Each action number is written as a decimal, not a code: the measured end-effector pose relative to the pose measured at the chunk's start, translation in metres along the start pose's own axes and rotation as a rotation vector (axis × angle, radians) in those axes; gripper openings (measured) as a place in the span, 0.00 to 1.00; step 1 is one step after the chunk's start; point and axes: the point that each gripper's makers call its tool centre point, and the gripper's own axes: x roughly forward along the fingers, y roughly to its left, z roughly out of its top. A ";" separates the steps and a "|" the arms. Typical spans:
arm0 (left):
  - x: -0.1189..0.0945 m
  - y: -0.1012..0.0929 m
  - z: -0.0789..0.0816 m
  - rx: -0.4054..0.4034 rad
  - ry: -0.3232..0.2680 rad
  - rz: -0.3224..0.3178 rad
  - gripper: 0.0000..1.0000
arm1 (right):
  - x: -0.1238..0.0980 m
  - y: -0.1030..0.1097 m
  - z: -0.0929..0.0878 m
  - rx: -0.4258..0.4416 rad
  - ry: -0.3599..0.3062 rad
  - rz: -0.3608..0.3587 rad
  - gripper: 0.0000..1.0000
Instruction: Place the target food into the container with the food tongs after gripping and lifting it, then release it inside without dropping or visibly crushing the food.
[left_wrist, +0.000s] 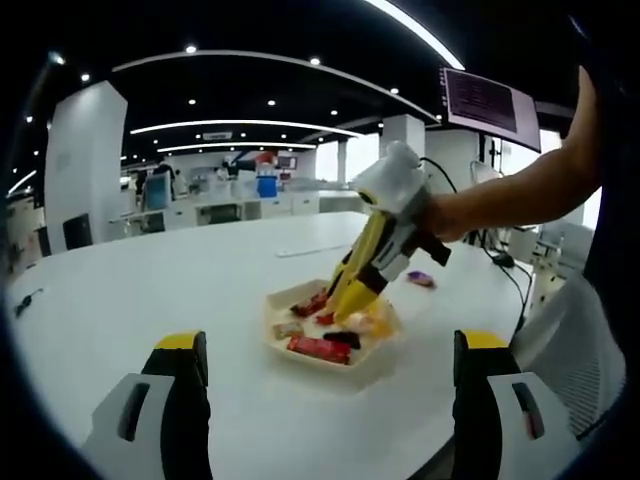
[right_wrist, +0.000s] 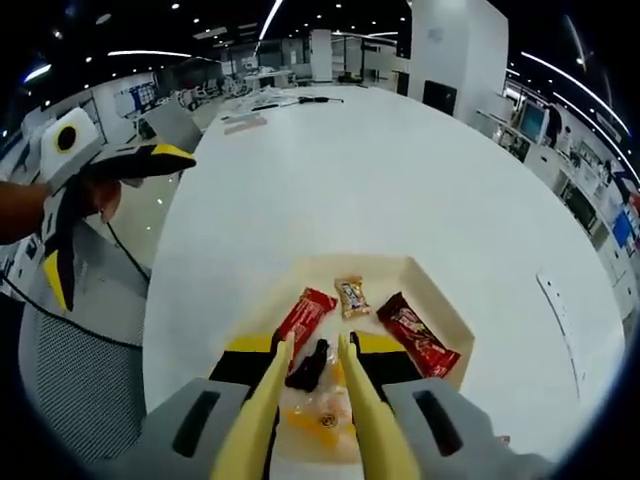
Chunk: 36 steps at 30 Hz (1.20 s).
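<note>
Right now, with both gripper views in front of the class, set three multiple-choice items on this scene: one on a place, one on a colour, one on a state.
1. Where does the shallow cream tray sit?
A. on the round white table
B. on a chair
C. on the floor

2. What colour are the long plastic food tongs held in the right gripper?
A. blue
B. yellow
C. green

3. How is the left gripper?
A. shut on a wrapper
B. shut on the tray
C. open, holding nothing

Answers:
1 A, the tray rests on the tabletop.
2 B, both tong arms are yellow.
3 C, its jaws stand wide apart over bare table.
</note>
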 end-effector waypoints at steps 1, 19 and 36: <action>-0.001 0.000 0.004 -0.005 -0.011 -0.004 0.99 | -0.002 0.000 0.000 -0.003 -0.002 0.001 0.27; 0.018 -0.009 0.000 0.092 0.040 -0.102 0.99 | -0.032 -0.017 0.000 0.014 -0.051 -0.033 0.28; 0.041 0.001 -0.033 0.094 0.112 -0.112 0.99 | -0.053 -0.026 -0.005 0.015 -0.115 -0.058 0.28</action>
